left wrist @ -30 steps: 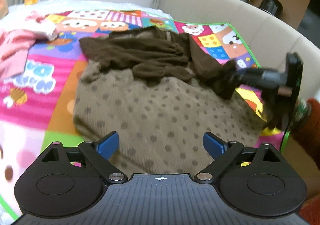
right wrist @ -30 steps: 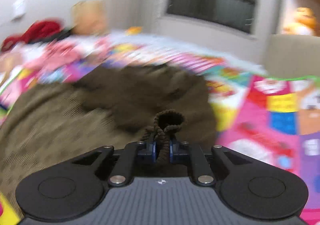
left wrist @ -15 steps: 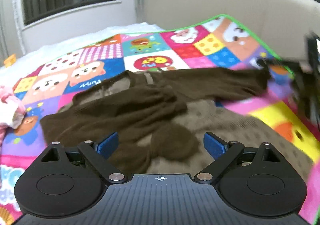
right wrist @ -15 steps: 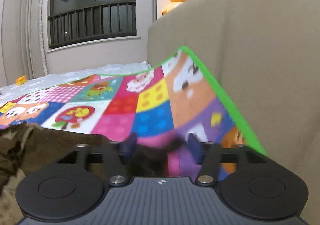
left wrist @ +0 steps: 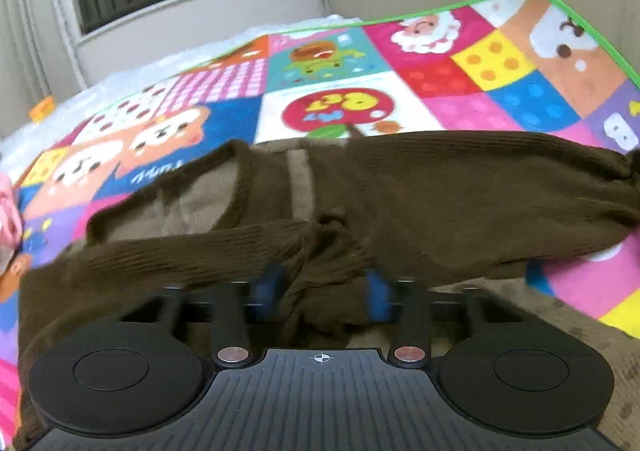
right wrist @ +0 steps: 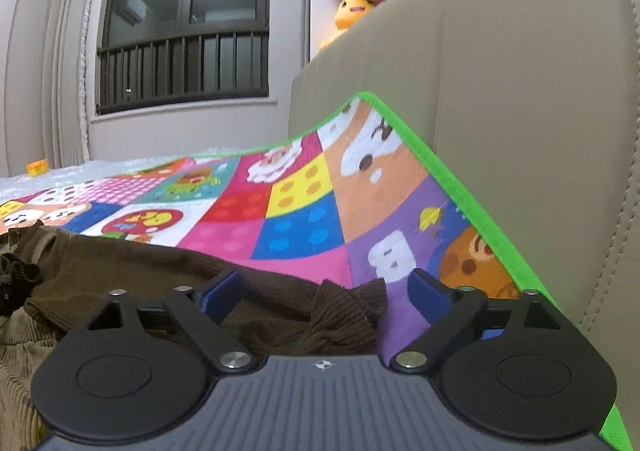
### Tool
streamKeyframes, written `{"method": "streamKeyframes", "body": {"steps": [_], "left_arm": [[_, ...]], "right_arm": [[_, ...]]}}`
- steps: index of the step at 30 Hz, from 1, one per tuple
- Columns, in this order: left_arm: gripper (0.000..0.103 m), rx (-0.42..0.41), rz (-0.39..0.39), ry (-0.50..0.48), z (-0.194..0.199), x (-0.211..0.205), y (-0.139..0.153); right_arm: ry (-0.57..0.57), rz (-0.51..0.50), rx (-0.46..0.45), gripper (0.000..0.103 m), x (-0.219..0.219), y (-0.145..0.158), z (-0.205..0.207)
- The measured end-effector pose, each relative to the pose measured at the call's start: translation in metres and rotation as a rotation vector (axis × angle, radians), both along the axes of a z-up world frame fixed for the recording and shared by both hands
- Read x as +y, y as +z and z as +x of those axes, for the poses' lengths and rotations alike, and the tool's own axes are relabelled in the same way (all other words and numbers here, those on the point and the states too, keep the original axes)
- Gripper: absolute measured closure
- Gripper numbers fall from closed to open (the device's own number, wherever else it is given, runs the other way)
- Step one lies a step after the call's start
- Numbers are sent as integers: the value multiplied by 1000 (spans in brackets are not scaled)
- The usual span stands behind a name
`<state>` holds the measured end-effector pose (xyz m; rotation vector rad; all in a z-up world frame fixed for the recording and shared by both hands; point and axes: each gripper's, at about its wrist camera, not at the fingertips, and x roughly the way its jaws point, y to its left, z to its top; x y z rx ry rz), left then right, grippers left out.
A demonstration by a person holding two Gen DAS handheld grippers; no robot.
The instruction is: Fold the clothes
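While the brown sweater is lying spread across the colourful play mat, with its body resting on a dotted tan garment underneath, the left gripper is closing its blue pads around the bunched cuff of the sleeve that is lying across the sweater's chest. That cuff is sitting right between the jaws, and the pads appear to be pressing into the knit from both sides. The right gripper is opening: its fingers are standing wide apart, and the other sleeve's ribbed cuff is resting loose between them on the mat, close to the beige sofa, touched by neither pad as far as I can see.

For the sleeve step to go well, I judge the left grip should be taking only the sleeve's cuff, not the sweater layer beneath, so that pulling is moving one layer alone. Drawing the sleeve out low and straight would be keeping the shoulder line flat. The right gripper would be wise to back away cleanly, without dragging the freed cuff.
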<state>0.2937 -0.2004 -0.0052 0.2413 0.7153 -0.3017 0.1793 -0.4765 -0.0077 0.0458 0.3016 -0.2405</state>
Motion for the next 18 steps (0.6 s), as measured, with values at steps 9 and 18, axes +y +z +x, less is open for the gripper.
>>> {"method": "streamKeyframes", "body": {"steps": [9, 18], "left_arm": [[77, -216, -23, 233, -33, 158, 89], [77, -179, -66, 591, -61, 332, 96]], "right_arm": [[-4, -26, -45, 0, 5, 3, -8], [21, -51, 104, 0, 15, 10, 7]]}}
